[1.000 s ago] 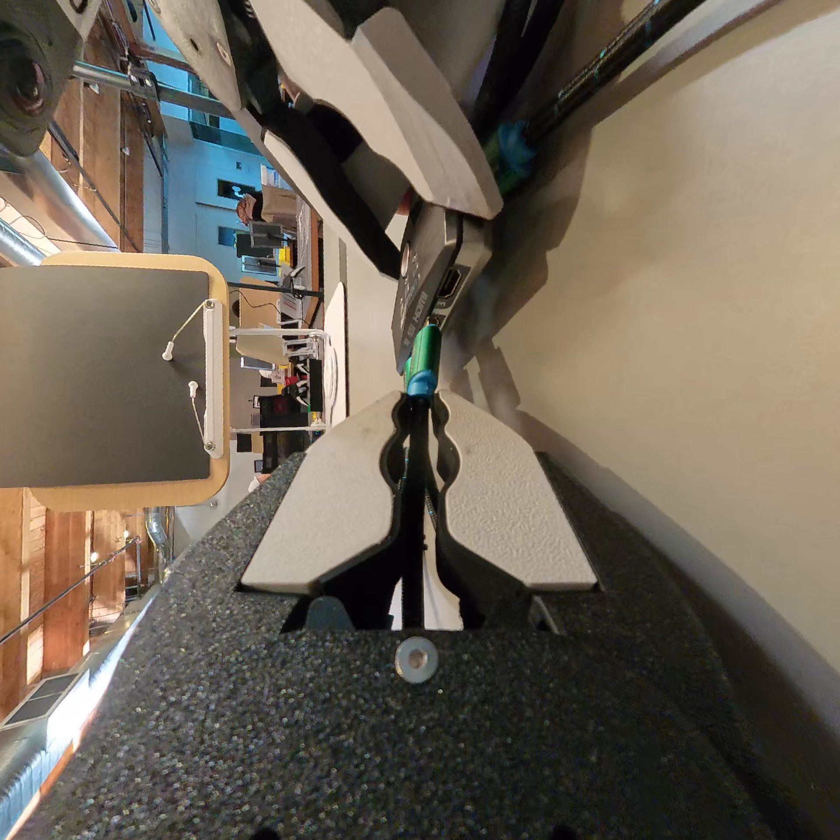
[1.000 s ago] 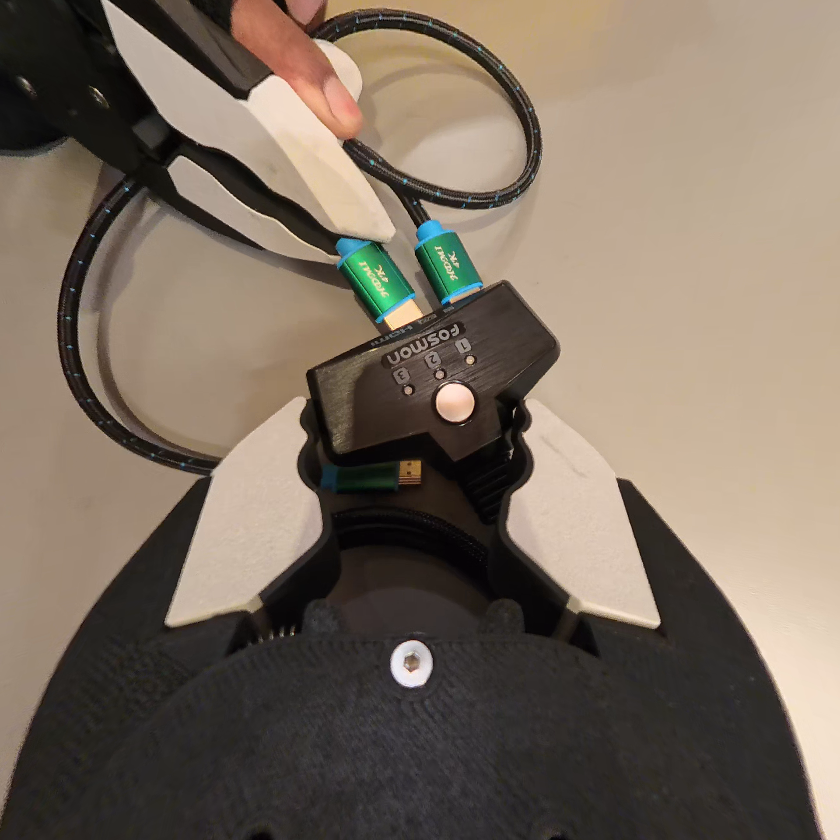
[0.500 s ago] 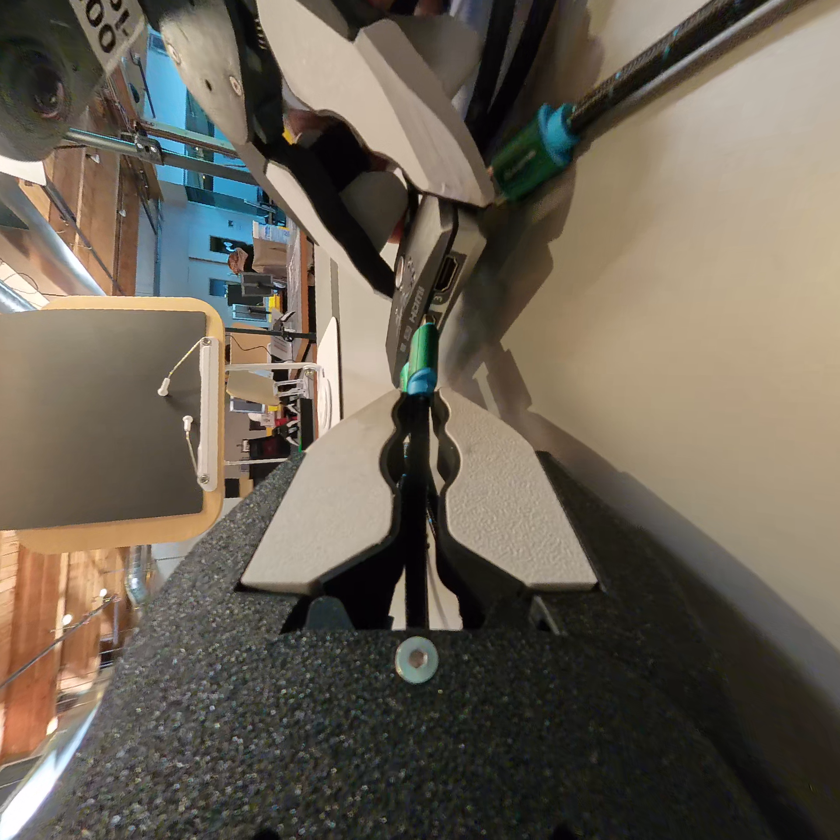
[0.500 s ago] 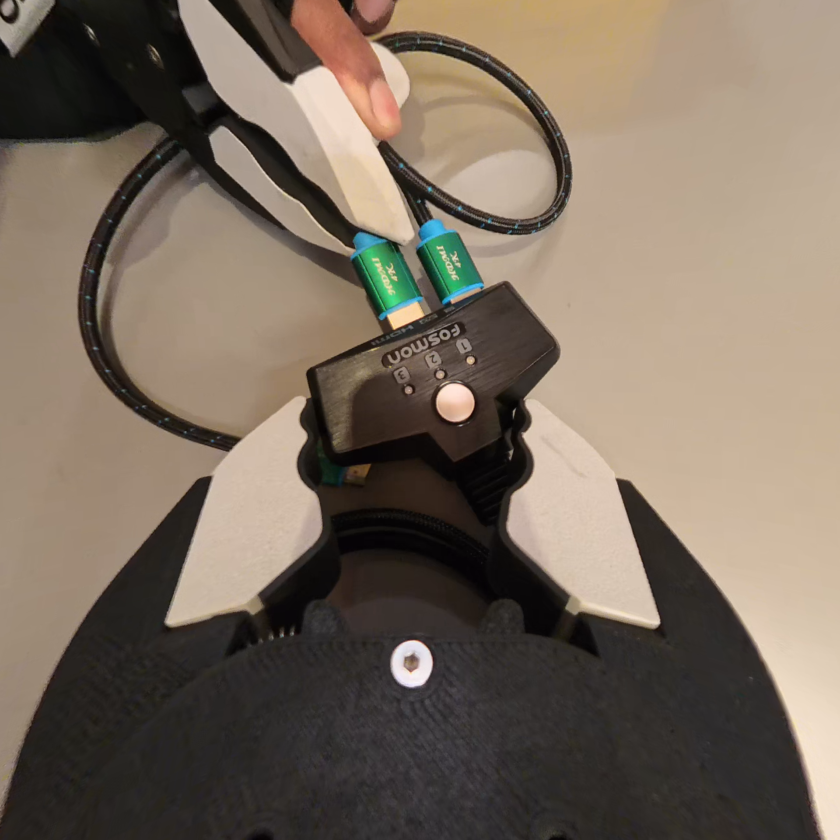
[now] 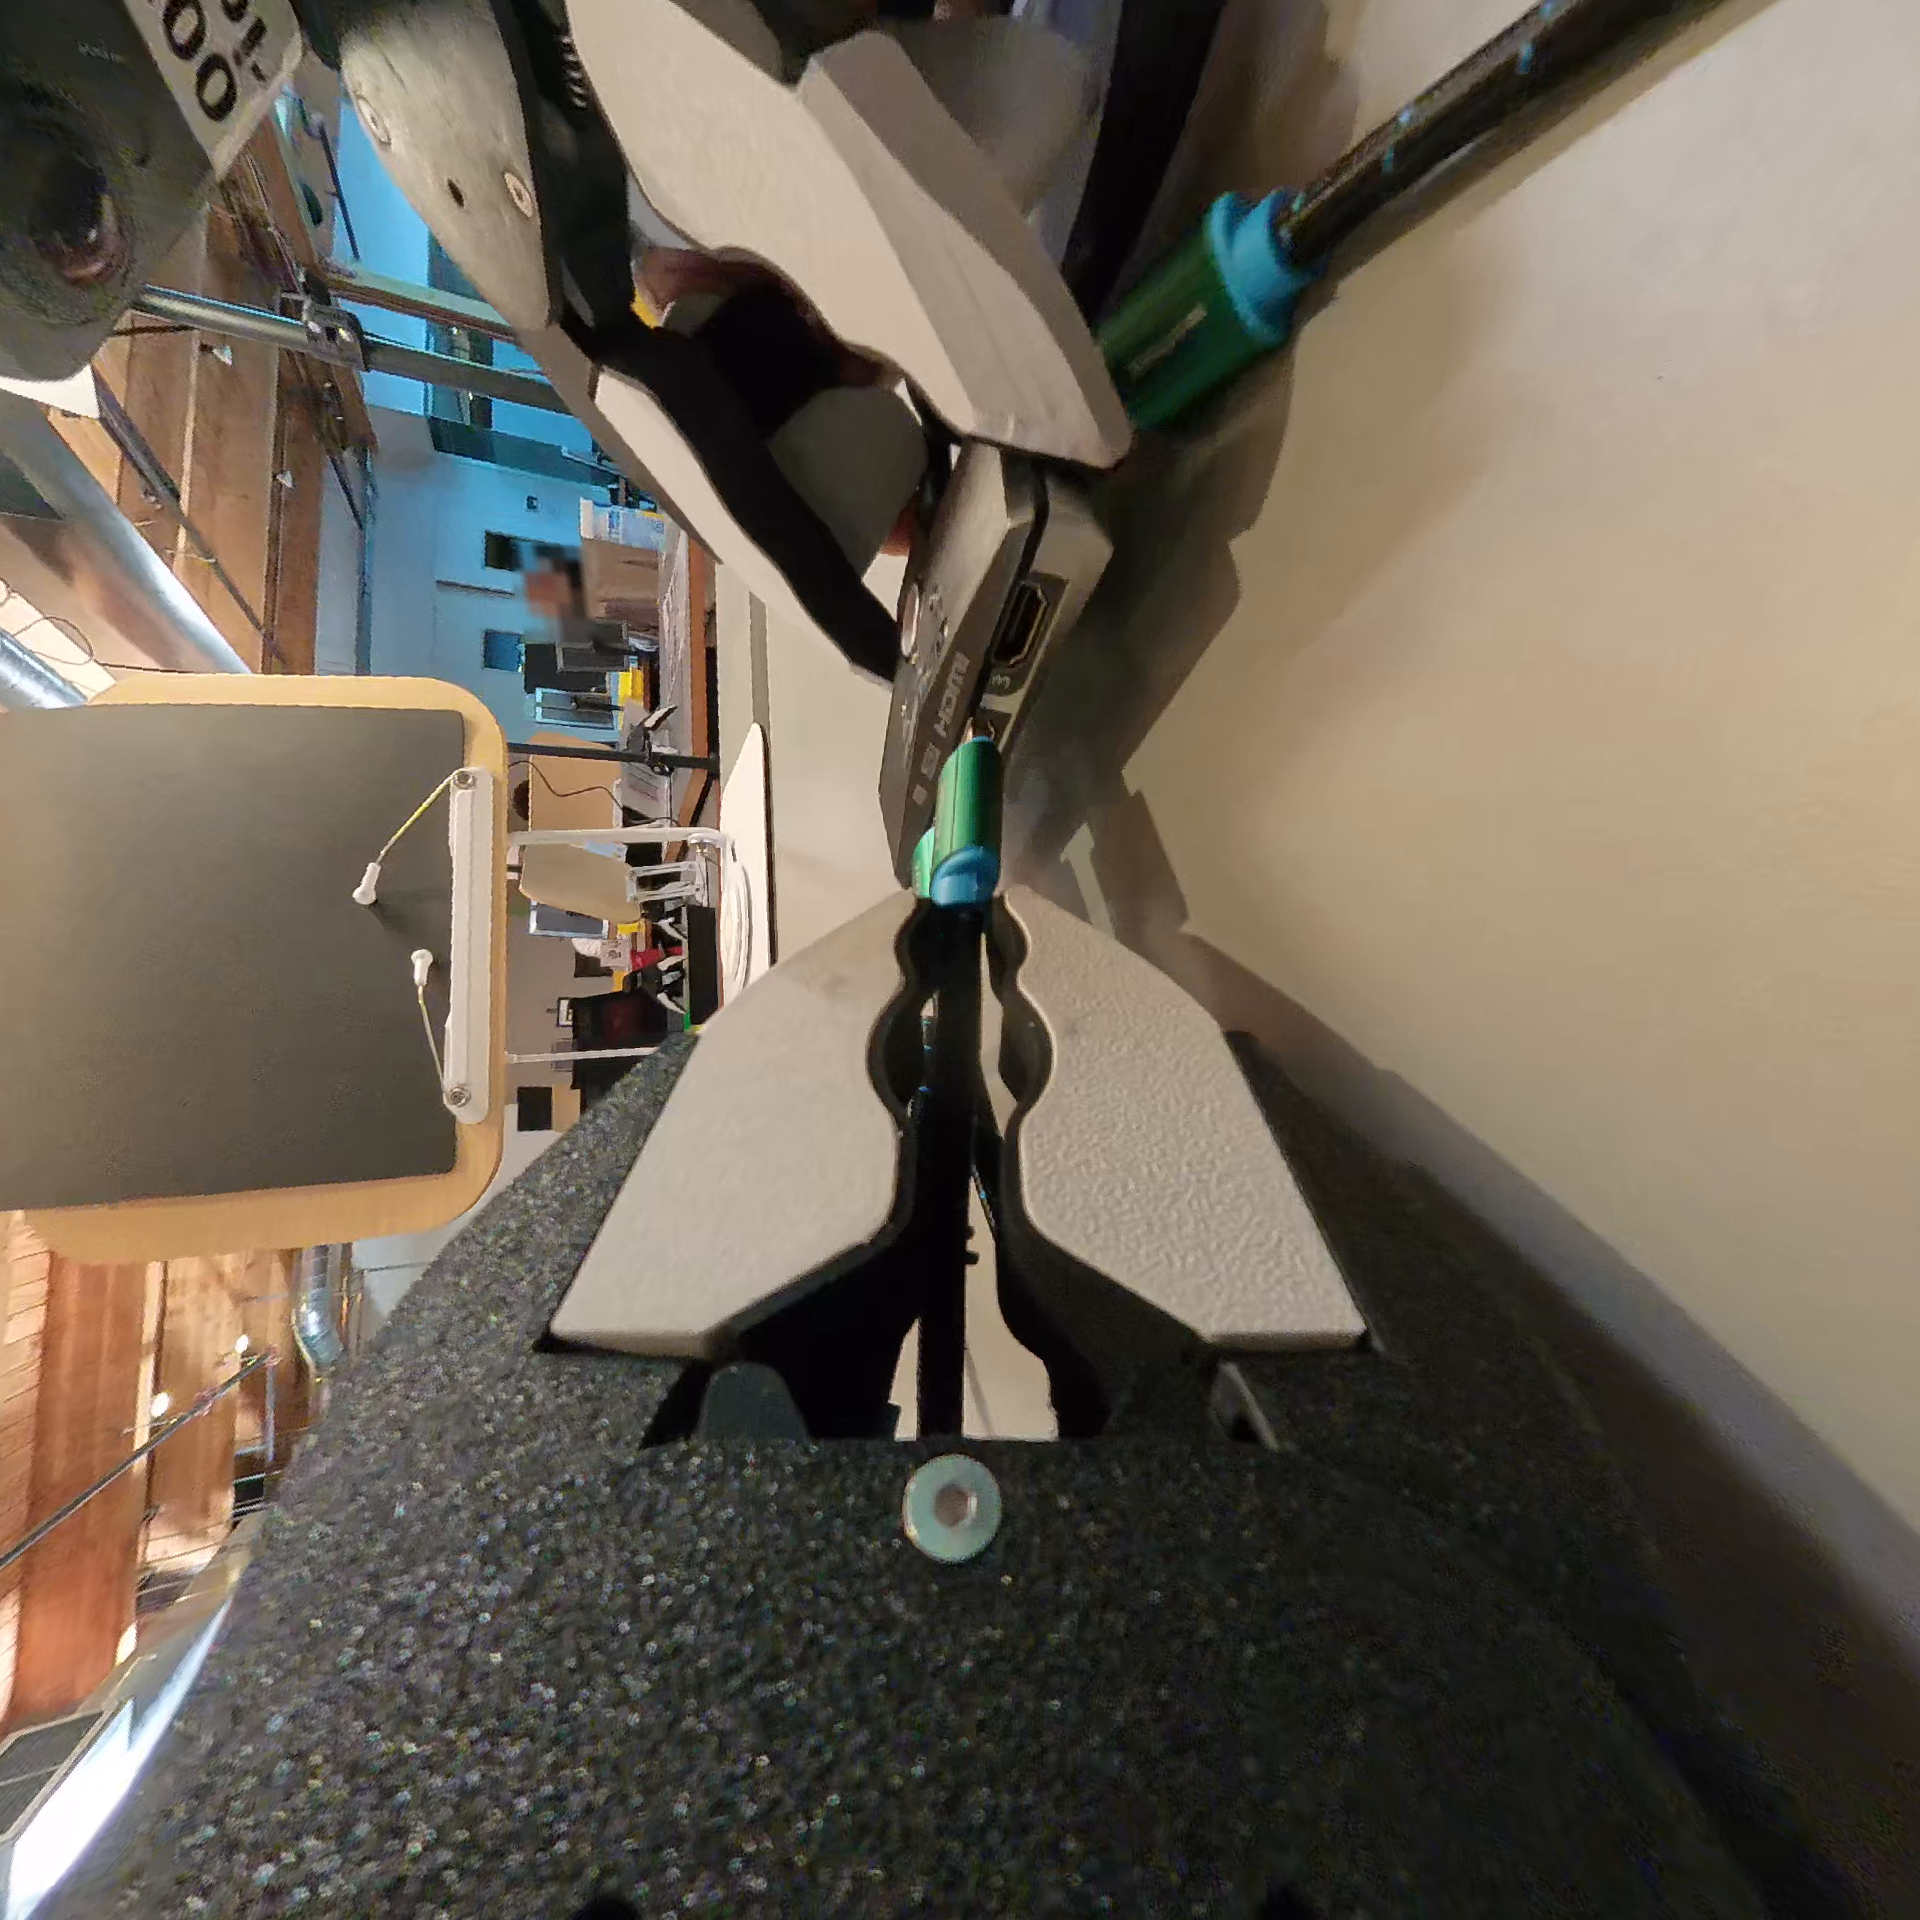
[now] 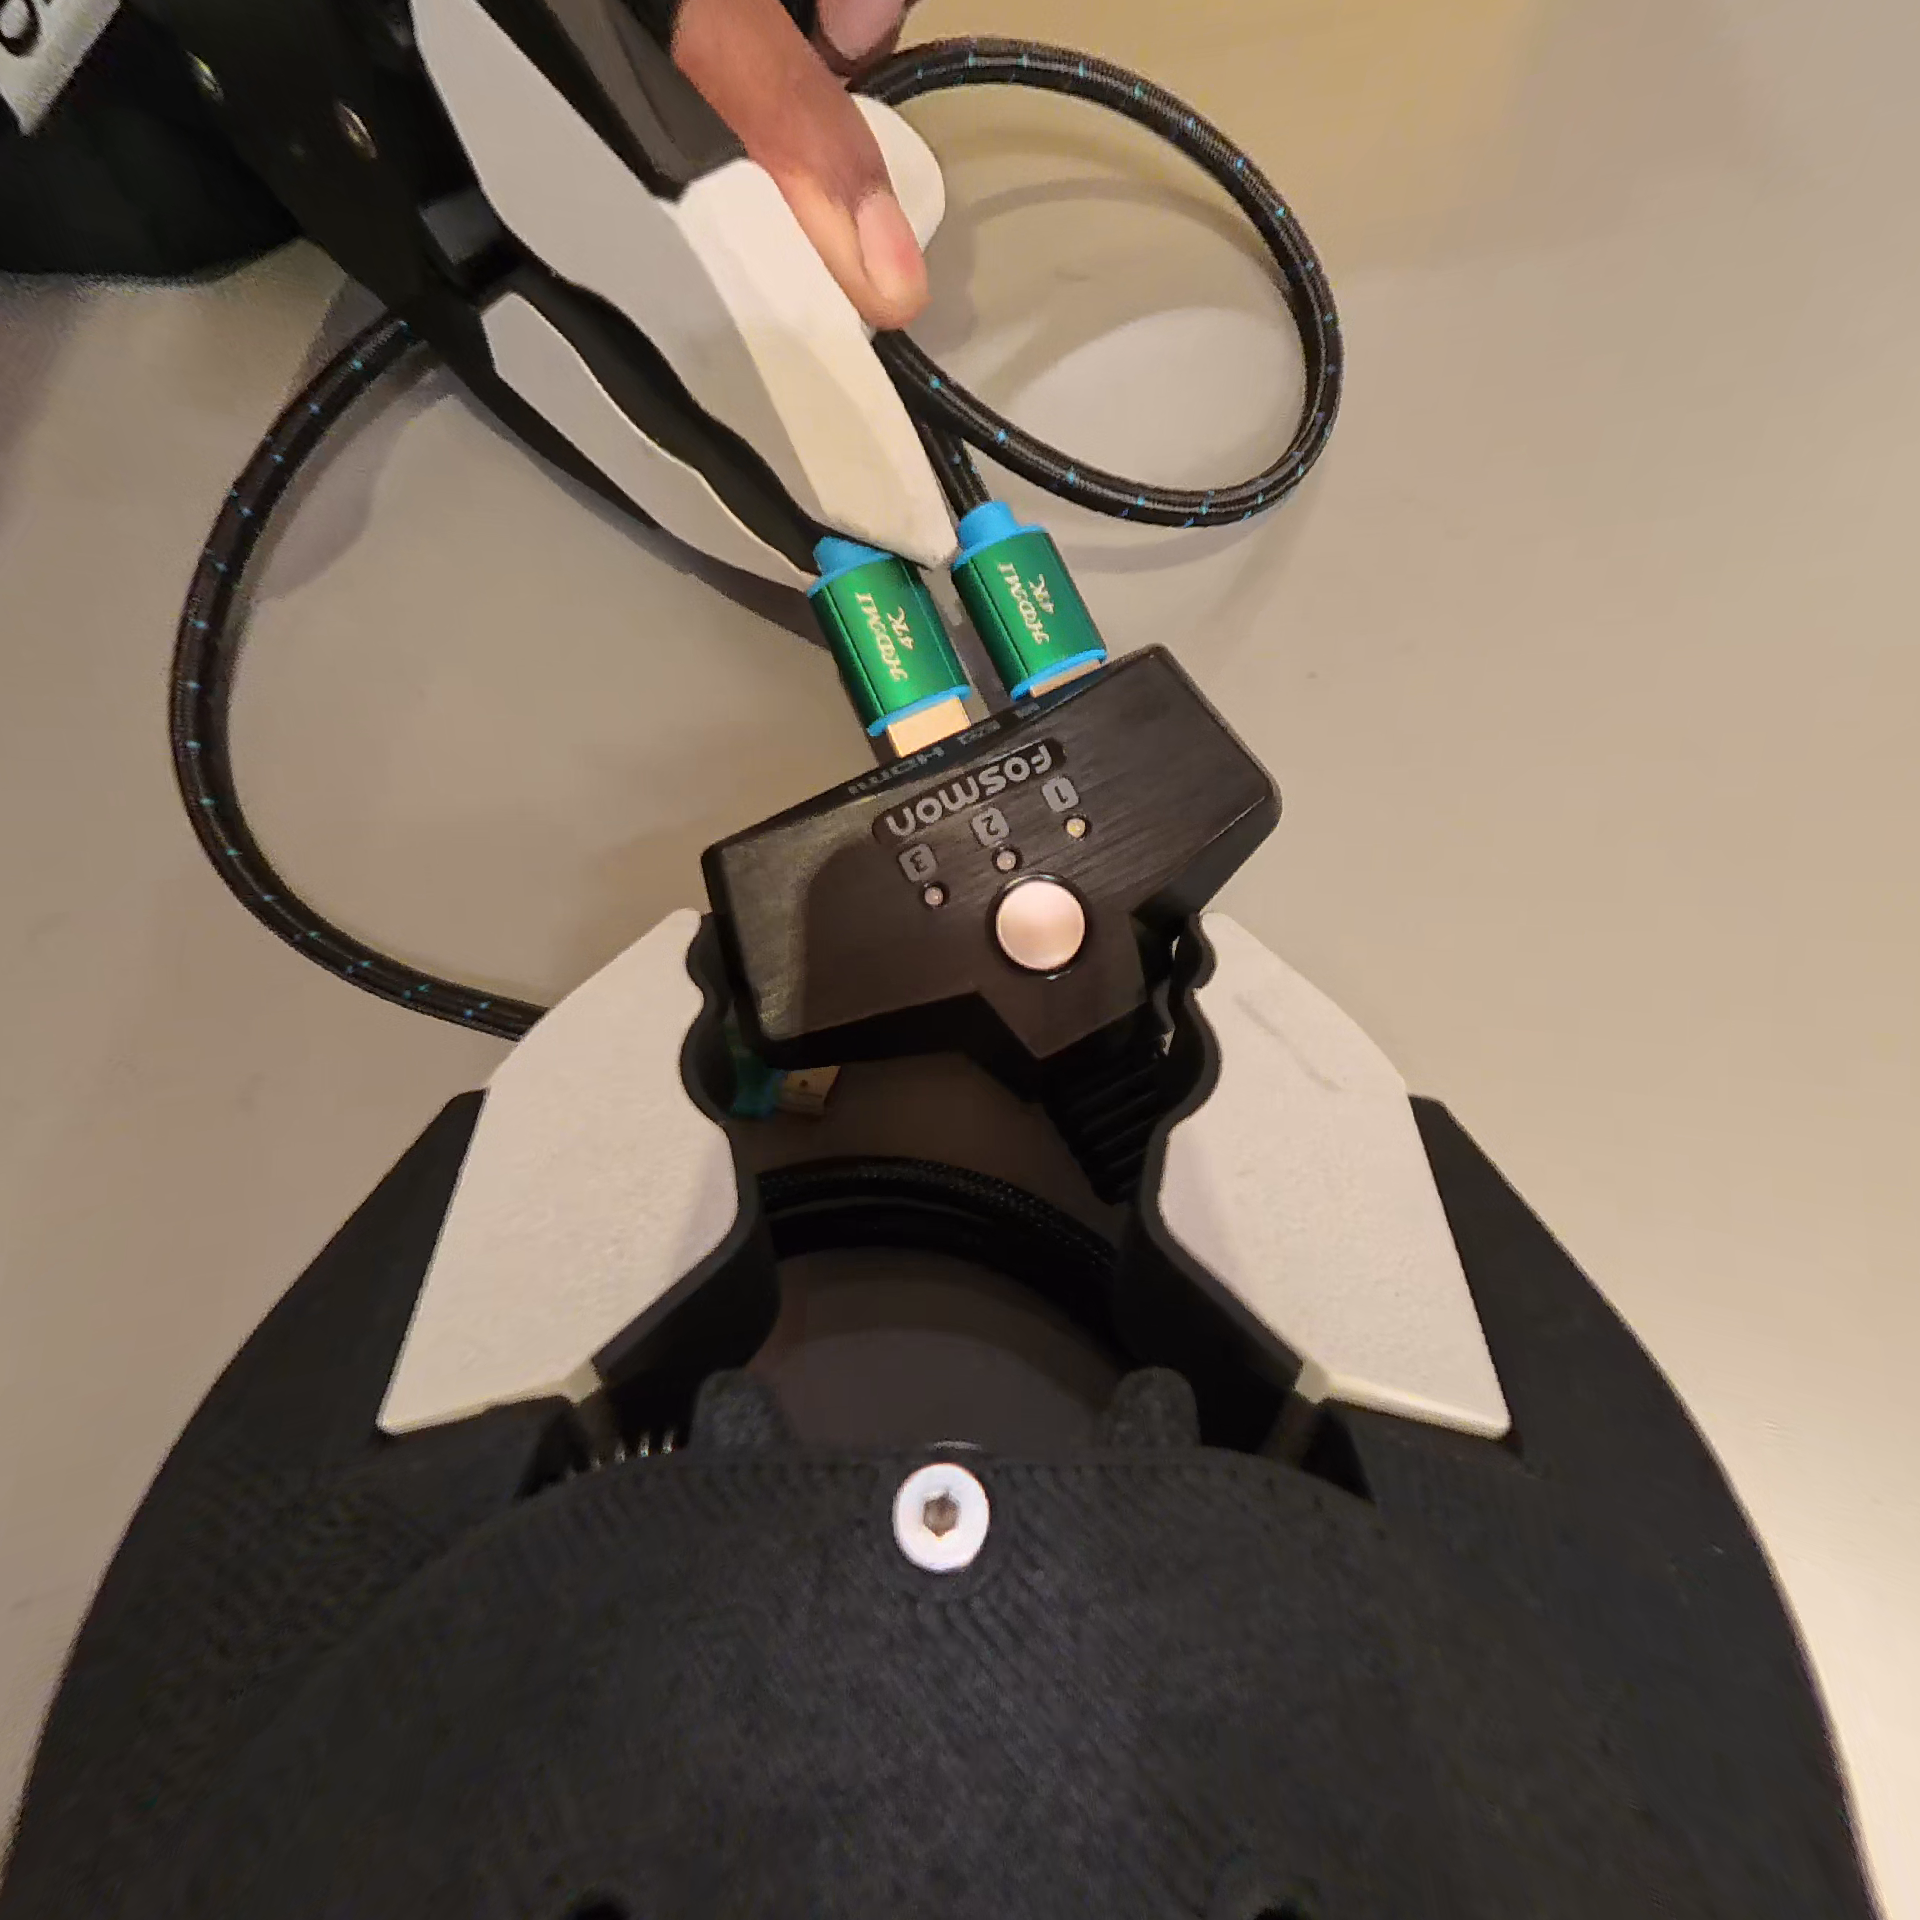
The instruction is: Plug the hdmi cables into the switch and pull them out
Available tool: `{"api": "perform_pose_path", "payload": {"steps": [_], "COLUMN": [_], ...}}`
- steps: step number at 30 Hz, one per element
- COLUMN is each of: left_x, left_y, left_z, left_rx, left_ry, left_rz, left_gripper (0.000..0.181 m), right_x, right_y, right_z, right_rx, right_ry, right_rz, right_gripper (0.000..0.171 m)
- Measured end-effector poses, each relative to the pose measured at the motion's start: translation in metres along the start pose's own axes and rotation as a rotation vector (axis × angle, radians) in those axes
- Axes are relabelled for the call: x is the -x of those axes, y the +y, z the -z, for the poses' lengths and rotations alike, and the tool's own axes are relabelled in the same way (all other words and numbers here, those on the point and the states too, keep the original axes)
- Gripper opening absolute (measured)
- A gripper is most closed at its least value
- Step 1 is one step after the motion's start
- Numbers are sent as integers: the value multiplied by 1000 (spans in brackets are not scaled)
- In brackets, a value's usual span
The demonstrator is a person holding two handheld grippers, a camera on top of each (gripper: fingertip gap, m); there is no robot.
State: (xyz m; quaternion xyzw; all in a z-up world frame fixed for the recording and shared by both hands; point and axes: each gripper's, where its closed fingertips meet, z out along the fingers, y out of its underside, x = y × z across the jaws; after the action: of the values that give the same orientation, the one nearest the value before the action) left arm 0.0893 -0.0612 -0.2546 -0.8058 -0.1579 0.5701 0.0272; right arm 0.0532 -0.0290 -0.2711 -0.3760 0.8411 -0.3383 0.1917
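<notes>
Left wrist view: cream tabletop (image 5: 1558,831); wood-walled room (image 5: 208,499); black board (image 5: 229,945).

cream tabletop (image 6: 1558,520) | wood-rimmed black board (image 5: 229,956) | wooden wall (image 5: 94,1455)

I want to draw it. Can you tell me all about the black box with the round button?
The switch is a flat black box, brushed like metal, with a round silver button, three tiny lights and a ribbed black cable stub. The right gripper is shut on its narrow end, holding it over the pale table. One green plug sits fully in; a second, held by the left gripper, shows gold. One port is empty.
</notes>
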Motion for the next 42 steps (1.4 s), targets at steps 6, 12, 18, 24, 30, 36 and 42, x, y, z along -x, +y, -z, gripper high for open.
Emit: {"api": "perform_pose_path", "payload": {"steps": [6, 12, 18, 24, 30, 36, 42], "left_x": [-3, -3, 2, 6, 3, 4, 6], "left_y": [4, 7, 11, 6, 7, 9, 3], "left_z": [-7, -15, -17, -17, -20, -24, -26], "left_rx": [56, 158, 260, 264, 299, 340, 280], "left_ry": [-10, -2, -51, -75, -60, -64, -79], "left_rz": [-48, -62, -83, -98, -122, -105, -78], "left_gripper": [10, 12, 12, 12, 12, 13, 14], "right_x": [-4, -4, -7, -5, -8, -10, -6], "right_y": [5, 2, 0, -4, -2, -6, -9], "right_z": [-5, -8, -6, -3, -7, -9, -10], "right_rx": [38, 57, 78, 53, 69, 57, 41], "right_ry": [20, 47, 102, 91, 103, 133, 142], "right_rz": [-18, -50, -80, -79, -90, -114, -119], "right_gripper": [82, 82, 82, 82, 84, 85, 85]}}
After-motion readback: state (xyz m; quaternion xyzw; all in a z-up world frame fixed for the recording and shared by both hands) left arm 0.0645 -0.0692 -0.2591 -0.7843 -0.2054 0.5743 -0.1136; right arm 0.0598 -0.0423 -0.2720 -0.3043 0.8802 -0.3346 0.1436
